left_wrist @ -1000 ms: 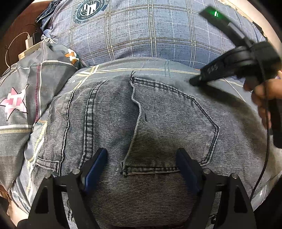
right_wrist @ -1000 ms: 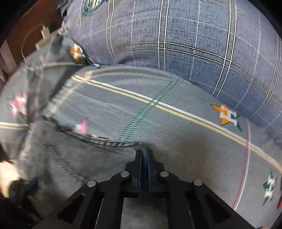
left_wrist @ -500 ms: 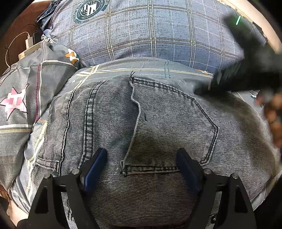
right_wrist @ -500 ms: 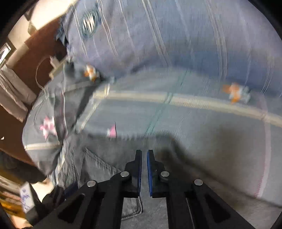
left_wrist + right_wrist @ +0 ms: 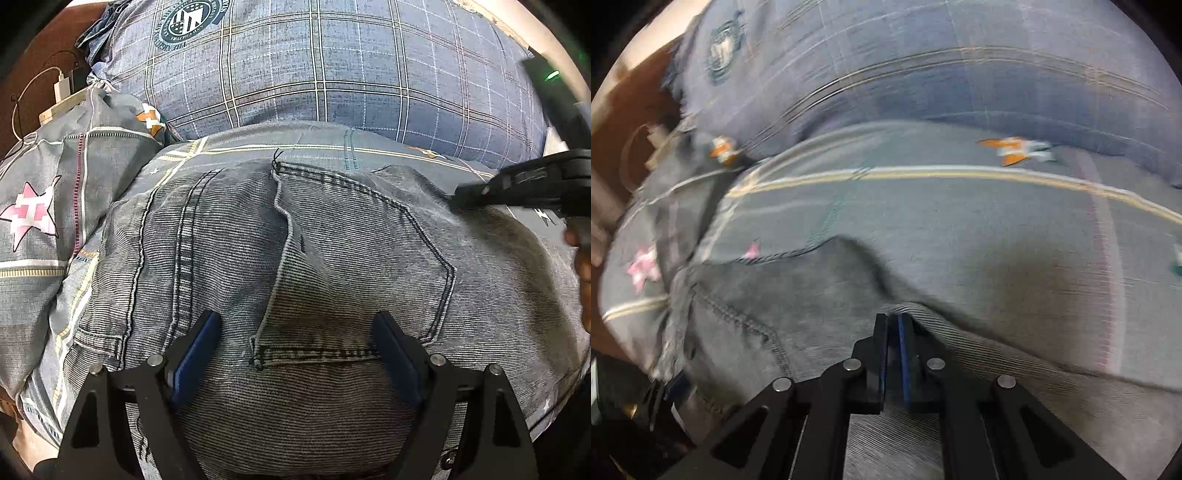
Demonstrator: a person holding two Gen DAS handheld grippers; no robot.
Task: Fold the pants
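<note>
Grey denim pants (image 5: 332,258) lie folded on a bed, back pocket (image 5: 362,280) facing up. My left gripper (image 5: 295,343) is open, its blue pads resting on the denim either side of the pocket's lower seam. My right gripper (image 5: 458,194) shows at the right edge of the left wrist view, tip touching the pants' far right edge. In the right wrist view, which is blurred, the right gripper (image 5: 892,321) has its jaws nearly together over the pants (image 5: 783,306) at their far edge; I cannot tell if cloth sits between them.
The grey patterned bedsheet (image 5: 258,147) lies under the pants. A blue plaid pillow (image 5: 314,62) sits behind them. A rumpled grey quilt with a pink star (image 5: 33,218) is at the left. A white charger and cable (image 5: 61,88) lie at the far left.
The right gripper lifted off the pants' edge with jaws slightly apart, then came back down to that edge. The left gripper and the pants have stayed still.
</note>
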